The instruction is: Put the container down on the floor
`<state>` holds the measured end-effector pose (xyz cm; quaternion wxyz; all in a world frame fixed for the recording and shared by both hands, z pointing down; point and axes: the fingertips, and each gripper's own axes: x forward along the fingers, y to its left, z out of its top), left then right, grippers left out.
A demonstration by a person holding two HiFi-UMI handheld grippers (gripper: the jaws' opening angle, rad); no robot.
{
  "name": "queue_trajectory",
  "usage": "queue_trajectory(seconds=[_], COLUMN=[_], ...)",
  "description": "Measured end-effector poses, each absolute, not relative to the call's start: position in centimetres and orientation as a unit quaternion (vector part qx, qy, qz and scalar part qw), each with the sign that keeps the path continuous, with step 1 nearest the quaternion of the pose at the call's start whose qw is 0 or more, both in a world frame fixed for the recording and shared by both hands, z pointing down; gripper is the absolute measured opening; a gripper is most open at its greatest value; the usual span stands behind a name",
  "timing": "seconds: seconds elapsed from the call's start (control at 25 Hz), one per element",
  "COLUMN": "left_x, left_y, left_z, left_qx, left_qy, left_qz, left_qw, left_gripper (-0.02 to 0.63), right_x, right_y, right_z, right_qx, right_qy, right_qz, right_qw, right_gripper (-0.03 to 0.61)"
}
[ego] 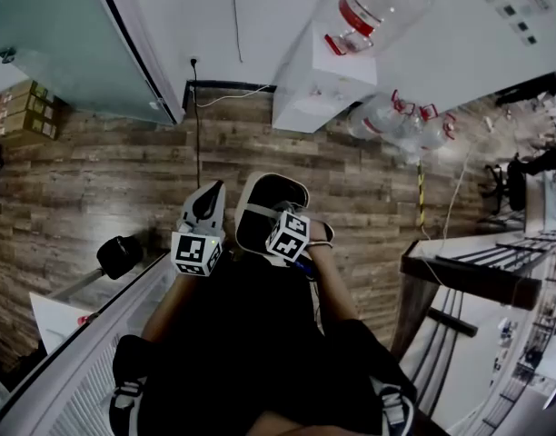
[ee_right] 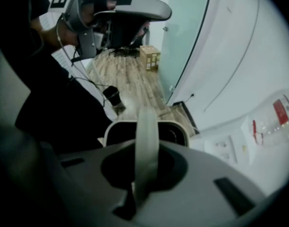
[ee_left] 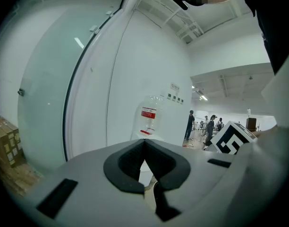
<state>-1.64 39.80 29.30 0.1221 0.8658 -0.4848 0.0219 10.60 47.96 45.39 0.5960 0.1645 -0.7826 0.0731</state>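
Observation:
In the head view a white container (ego: pixel 269 205) with a dark inside hangs above the wooden floor (ego: pixel 114 184), right in front of the person's body. My right gripper (ego: pixel 280 221) is shut on its pale strap handle (ee_right: pixel 147 141). In the right gripper view that strap runs up between the jaws, and the container's open mouth (ee_right: pixel 117 132) shows just beyond. My left gripper (ego: pixel 207 205) is held beside the container on its left, apart from it. In the left gripper view its jaws (ee_left: pixel 147 186) are closed together with nothing between them.
A white water dispenser (ego: pixel 316 84) with a bottle (ego: pixel 380 5) on top stands against the far wall, with spare bottles (ego: pixel 401 118) beside it. Cardboard boxes (ego: pixel 19 112) sit at the left by a glass wall. A white ledge (ego: pixel 87 352) runs at lower left, a dark table (ego: pixel 469 275) at right.

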Motion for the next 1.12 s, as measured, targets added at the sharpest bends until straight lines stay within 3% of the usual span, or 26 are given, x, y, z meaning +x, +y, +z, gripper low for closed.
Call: queue_trajectory(seconds=[1.12], left_x=[-8.2], left_y=[33.6], left_z=[30.4], left_qx=[0.872], left_qy=[-0.470], left_qz=[0.011], left_qw=[0.137], left_gripper=[0.026], right_x=[4.6], right_y=[41.5], right_z=[44.4], right_qx=[0.208], right_qy=[-0.781], right_qz=[0.104], right_qw=[0.579], right_gripper=[0.032])
